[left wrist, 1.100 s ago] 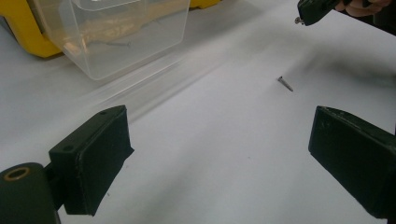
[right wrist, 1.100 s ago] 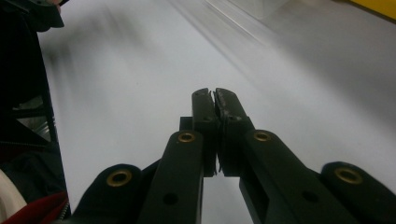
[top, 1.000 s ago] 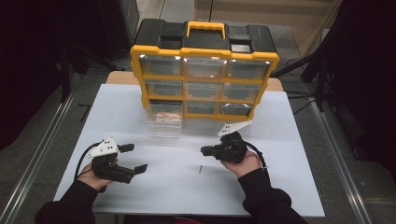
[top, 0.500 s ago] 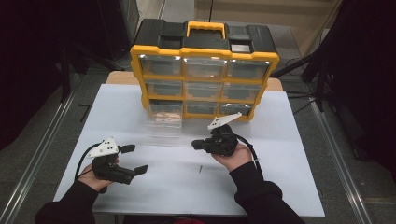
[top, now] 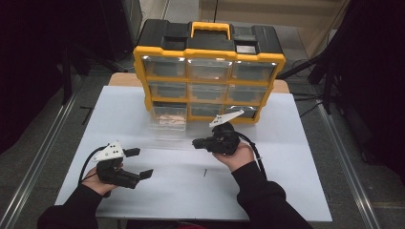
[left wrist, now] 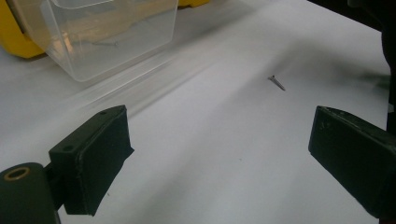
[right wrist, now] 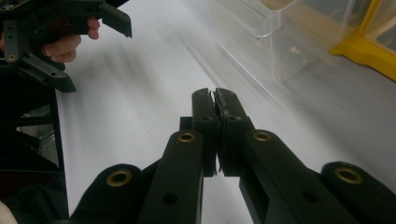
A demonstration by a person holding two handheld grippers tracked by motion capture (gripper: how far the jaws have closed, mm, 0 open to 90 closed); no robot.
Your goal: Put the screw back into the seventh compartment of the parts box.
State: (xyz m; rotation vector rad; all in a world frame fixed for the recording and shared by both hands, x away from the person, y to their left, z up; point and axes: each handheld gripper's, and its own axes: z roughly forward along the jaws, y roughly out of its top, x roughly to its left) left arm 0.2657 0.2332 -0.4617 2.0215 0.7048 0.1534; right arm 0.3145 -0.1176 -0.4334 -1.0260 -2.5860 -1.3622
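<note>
Black tools: two point(top: 139, 163) point(top: 197, 142) | clear drawer: one point(top: 168, 125) | screw, seemingly: one point(left wrist: 277, 82)

It looks like a lab or workshop: a white desk point(top: 296, 143), a yellow parts organizer point(top: 208, 83) with clear drawers, black curtains point(top: 377, 71) around.

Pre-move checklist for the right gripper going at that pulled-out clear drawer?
1. Right gripper open enough to take the drawer: not ok, jaws closed together.
2. Right gripper empty: cannot tell, nothing seen between its jaws.
3. Clear drawer pulled out of the yellow organizer: ok, it sticks out at the bottom left.
4. Left gripper out of the way: ok, open, low on the white table.
5. Loose screw clear of the drawer: ok, lying apart on the table.
</note>
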